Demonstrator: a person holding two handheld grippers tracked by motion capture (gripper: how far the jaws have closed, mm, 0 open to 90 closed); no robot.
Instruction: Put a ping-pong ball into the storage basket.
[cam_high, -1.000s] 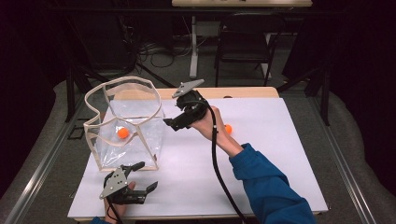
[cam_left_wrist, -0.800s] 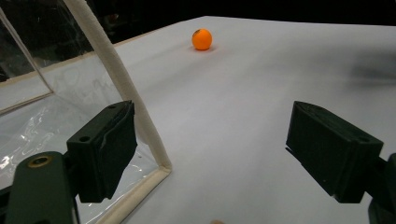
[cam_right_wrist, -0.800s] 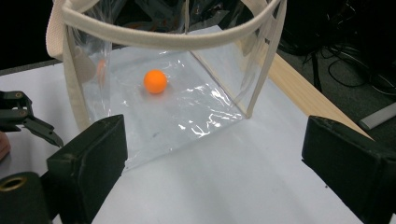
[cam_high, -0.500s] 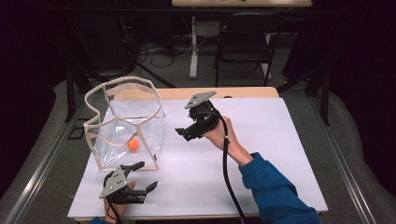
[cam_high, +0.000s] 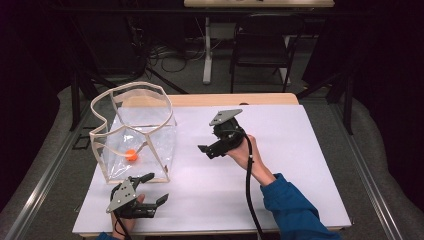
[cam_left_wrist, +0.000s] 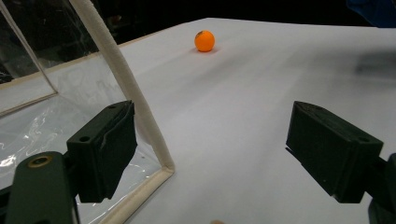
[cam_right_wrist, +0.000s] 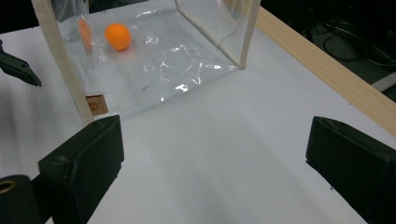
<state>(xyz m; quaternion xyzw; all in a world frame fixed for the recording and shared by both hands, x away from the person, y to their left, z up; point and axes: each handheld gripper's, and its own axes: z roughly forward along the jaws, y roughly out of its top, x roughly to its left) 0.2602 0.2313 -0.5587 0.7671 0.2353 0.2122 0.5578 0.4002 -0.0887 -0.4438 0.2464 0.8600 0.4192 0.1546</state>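
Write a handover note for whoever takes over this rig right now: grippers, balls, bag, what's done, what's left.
Left gripper: open, empty, low by the clear bag's near corner.
Right gripper: jaws have just been opening, nothing between them, over the table beside the bag.
Done: one orange ball lies inside the bag.
Left: a second orange ball sits on the table; probably bag it next.

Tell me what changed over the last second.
The right gripper, jaws just opening and empty, drew back from the clear bag and sank toward the table. The orange ball dropped to the bag's floor. The left gripper and the bag stayed put.
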